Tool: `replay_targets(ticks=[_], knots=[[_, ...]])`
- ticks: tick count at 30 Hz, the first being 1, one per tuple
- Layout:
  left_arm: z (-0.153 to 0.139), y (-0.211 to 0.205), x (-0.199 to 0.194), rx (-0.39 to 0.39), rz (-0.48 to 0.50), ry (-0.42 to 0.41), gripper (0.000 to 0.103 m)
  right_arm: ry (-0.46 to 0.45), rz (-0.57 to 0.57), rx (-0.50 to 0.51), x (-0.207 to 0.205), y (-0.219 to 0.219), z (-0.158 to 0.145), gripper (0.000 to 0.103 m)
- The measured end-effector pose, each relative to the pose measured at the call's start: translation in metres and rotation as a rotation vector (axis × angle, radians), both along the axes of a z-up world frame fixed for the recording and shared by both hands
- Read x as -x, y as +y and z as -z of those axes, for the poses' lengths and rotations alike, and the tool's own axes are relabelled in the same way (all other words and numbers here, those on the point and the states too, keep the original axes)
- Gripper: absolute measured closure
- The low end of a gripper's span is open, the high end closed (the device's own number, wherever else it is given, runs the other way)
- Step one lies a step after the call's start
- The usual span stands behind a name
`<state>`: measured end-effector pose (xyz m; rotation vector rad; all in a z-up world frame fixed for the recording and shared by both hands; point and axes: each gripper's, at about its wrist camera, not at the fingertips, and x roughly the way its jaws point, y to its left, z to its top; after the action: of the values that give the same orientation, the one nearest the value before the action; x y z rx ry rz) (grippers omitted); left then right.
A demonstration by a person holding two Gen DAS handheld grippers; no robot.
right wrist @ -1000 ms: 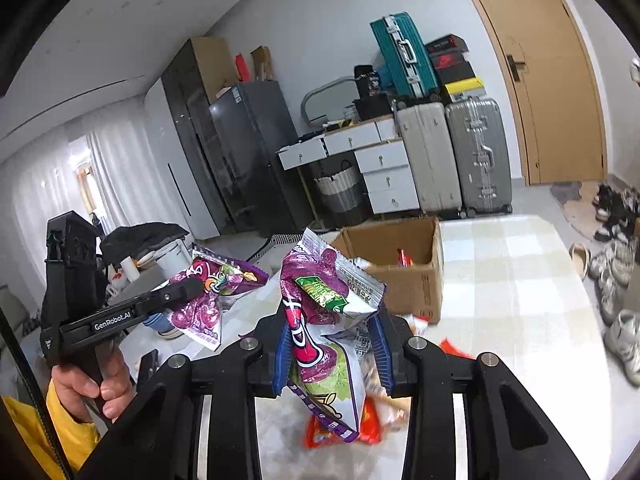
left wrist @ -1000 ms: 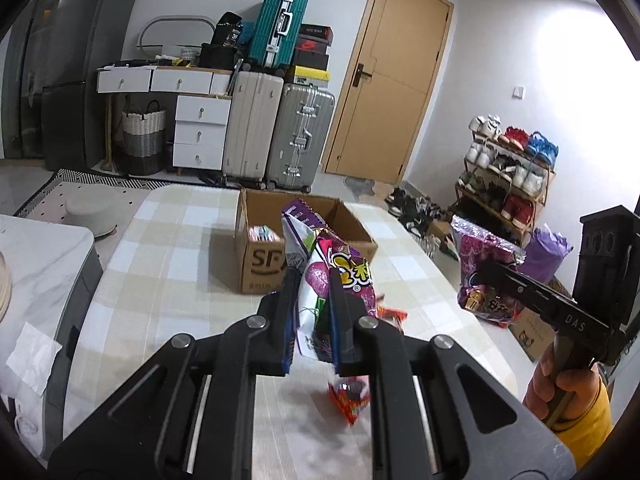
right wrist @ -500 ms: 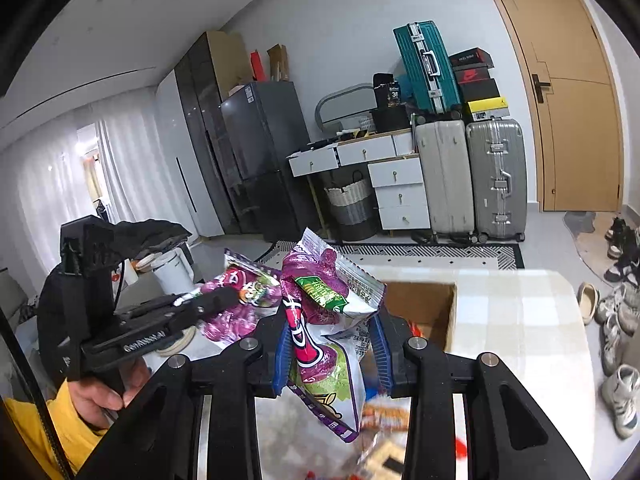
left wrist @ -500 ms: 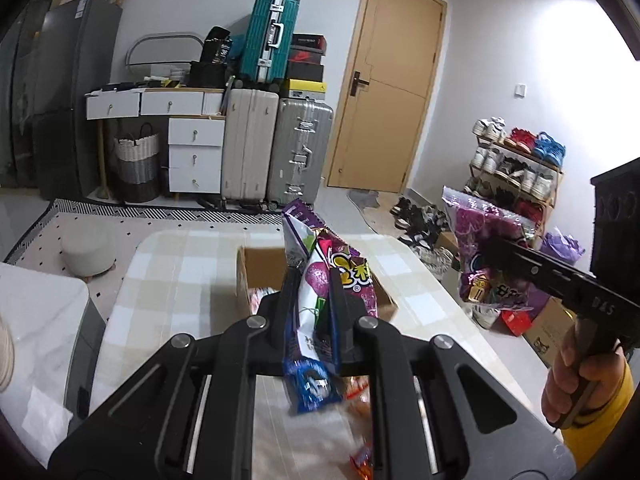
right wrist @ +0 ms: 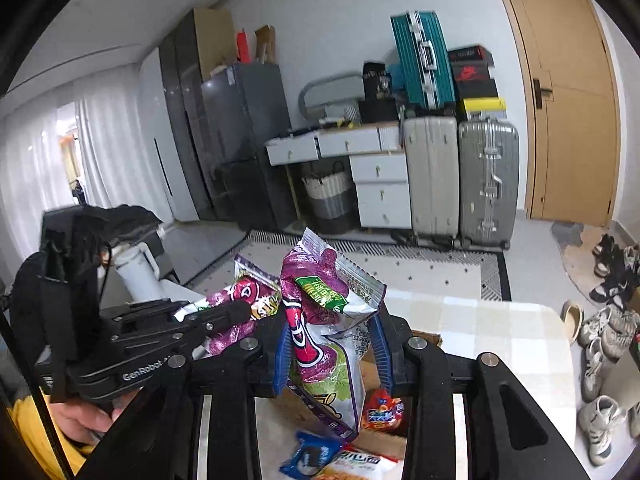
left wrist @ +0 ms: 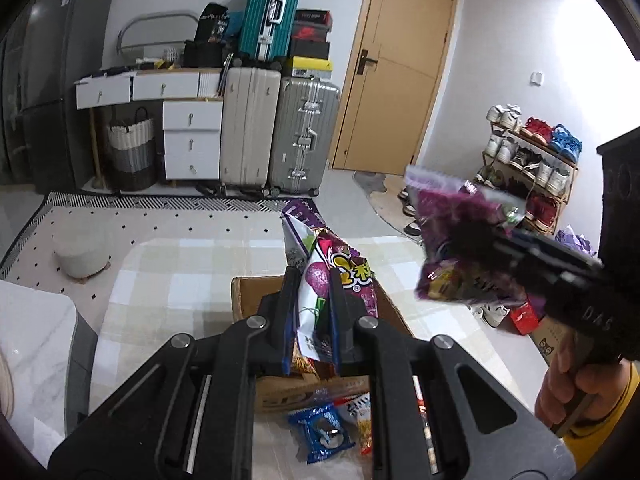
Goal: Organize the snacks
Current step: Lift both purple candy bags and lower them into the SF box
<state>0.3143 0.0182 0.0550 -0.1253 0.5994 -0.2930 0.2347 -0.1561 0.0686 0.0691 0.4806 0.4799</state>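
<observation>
My left gripper (left wrist: 310, 280) is shut on a purple and white snack bag (left wrist: 334, 272) and holds it above the open cardboard box (left wrist: 248, 300) on the checked table. My right gripper (right wrist: 330, 328) is shut on a second purple snack bag (right wrist: 328, 320), also raised over the box (right wrist: 428, 338). In the left wrist view the right gripper (left wrist: 460, 240) with its bag (left wrist: 452, 232) hangs at the right, blurred. In the right wrist view the left gripper (right wrist: 240, 310) and its bag (right wrist: 248, 300) are at the left. A blue packet (left wrist: 320, 432) lies in front of the box.
More loose snack packets (right wrist: 380, 404) lie on the table (left wrist: 168, 276) near the box. A white counter (left wrist: 32, 352) stands at the left. Suitcases (left wrist: 276, 136), a drawer unit and a door line the far wall. A shoe rack (left wrist: 528, 160) stands at the right.
Both grippers have risen and moved forward over the box, each still holding its purple bag. The right gripper has swung in closer to the left one.
</observation>
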Motion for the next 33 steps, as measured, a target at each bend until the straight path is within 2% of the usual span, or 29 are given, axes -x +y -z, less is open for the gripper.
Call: replay_targets(ticks=[10,17,21,28,33], knots=[[0.067,-0.030,-0.107,-0.062,0.009,0.144,0.093,0.130,0.031,0.039,-0.079,-0.007,0.056,0.069],[0.113,-0.046,-0.153,-0.080,0.023,0.209,0.092,0.231,0.038,0.032,-0.123,-0.017,0.100,0.069],[0.135,-0.051,-0.169,-0.093,0.026,0.233,0.092,0.280,0.037,0.025,-0.142,-0.020,0.122,0.069],[0.161,-0.057,-0.191,-0.103,0.036,0.257,0.092,0.293,0.059,0.070,-0.153,-0.022,0.141,0.068],[0.167,-0.061,-0.178,-0.109,0.045,0.244,0.092,0.297,0.051,0.095,-0.154,-0.018,0.146,0.068]])
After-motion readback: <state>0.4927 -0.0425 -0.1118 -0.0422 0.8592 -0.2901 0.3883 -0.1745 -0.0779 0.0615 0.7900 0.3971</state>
